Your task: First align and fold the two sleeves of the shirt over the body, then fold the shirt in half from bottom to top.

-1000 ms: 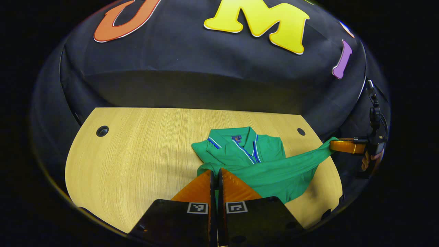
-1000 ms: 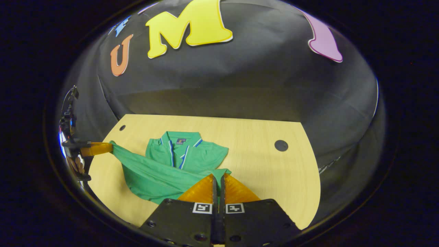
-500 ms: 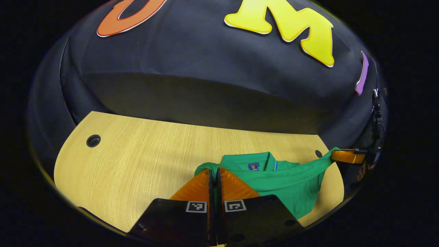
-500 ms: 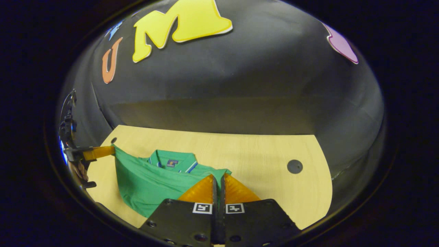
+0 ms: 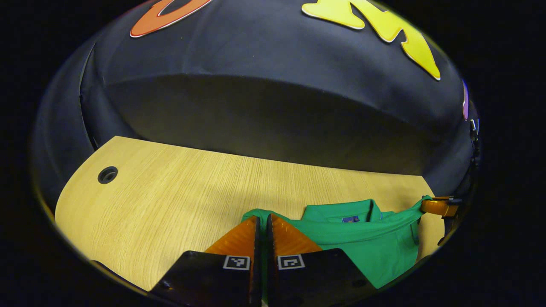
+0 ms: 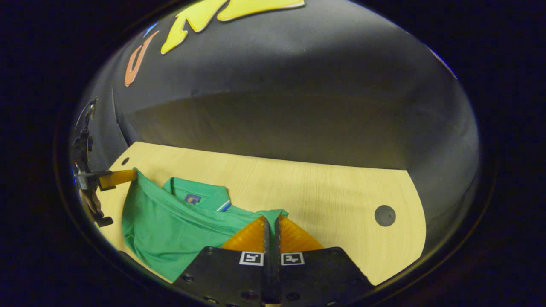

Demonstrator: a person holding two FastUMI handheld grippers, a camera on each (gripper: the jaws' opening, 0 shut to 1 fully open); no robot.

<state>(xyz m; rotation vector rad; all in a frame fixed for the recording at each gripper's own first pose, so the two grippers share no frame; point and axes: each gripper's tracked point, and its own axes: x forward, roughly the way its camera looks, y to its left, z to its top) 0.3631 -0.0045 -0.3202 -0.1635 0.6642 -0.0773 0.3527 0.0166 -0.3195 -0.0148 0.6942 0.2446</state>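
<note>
Gripping the shirt's hem in both closed grippers, left and right, I am holding it over the collar on the table.

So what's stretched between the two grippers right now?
In the right gripper view, the green shirt's lifted hem edge spans from the right gripper to the left gripper, both pinching it, above the wooden table.

Left tool and right tool (both 2-fingered) clamped tight.
</note>
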